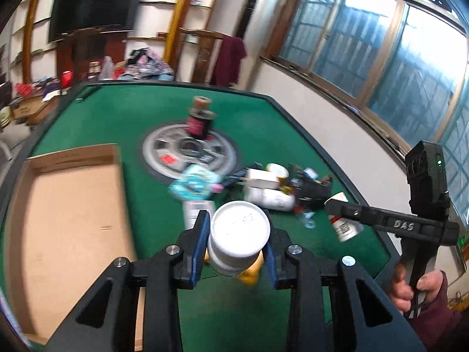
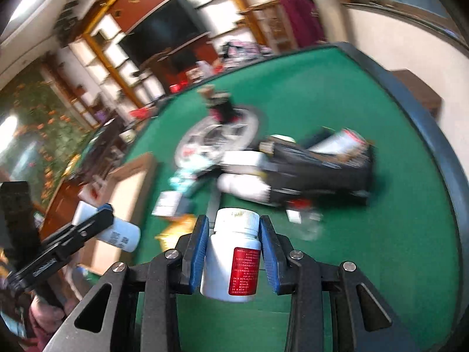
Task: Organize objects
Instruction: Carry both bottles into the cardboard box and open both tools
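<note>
My left gripper (image 1: 238, 236) is shut on a white plastic bottle (image 1: 239, 231), lifted off the green table (image 1: 263, 117), its round end facing the camera. My right gripper (image 2: 233, 245) is shut on a white pill bottle with a red label (image 2: 231, 261), also held above the felt. In the left wrist view the right gripper (image 1: 337, 205) comes in from the right with that pill bottle (image 1: 346, 226). The right wrist view shows the left gripper (image 2: 101, 217) at the left holding its white bottle (image 2: 120, 231). A cardboard box (image 1: 67, 214) lies open on the left.
A heap of small items (image 1: 263, 187) lies mid-table: white bottles, a teal packet, a black bag (image 2: 319, 164). A dark jar with a cork top (image 1: 199, 117) stands on a round patterned disc (image 1: 187, 152). A yellow packet (image 2: 176, 228) lies near. The table rim (image 2: 439, 152) curves right.
</note>
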A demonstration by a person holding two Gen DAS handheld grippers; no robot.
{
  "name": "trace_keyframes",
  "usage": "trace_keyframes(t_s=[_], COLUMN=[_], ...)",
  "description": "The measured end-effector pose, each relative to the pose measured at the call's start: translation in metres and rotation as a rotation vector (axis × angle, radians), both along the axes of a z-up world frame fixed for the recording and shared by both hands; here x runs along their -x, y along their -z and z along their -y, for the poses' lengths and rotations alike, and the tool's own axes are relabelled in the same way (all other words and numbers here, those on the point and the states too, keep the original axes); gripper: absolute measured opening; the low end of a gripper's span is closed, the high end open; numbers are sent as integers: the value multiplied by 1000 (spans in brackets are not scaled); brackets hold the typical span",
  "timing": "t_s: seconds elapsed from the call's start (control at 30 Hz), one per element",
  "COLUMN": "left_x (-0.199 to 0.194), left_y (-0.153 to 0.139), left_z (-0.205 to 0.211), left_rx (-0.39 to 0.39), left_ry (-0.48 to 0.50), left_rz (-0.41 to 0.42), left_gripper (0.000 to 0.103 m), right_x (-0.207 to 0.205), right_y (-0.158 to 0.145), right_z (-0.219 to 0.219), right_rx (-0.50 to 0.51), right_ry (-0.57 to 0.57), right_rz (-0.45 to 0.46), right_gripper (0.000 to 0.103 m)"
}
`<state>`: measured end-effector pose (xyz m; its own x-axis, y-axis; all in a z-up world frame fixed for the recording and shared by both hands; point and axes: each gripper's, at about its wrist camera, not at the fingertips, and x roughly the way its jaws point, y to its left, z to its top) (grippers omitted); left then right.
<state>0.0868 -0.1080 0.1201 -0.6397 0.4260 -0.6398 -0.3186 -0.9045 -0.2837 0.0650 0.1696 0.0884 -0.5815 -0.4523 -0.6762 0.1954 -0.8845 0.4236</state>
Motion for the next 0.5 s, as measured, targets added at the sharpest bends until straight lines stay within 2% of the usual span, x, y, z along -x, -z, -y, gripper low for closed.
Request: trace_keyframes(t_s=[0.23, 0.5], left_x=[17, 78], left_y=[4, 45], left_z=[78, 137], left_rx=[58, -4], left_ry=[-129, -187], left_rz=[57, 211], left_gripper=[32, 32], right_x=[39, 106], right_y=[-13, 2], right_z=[94, 213], right_rx=[81, 63], right_ry=[-199, -309], right_rz=[58, 142], right_gripper=[38, 38])
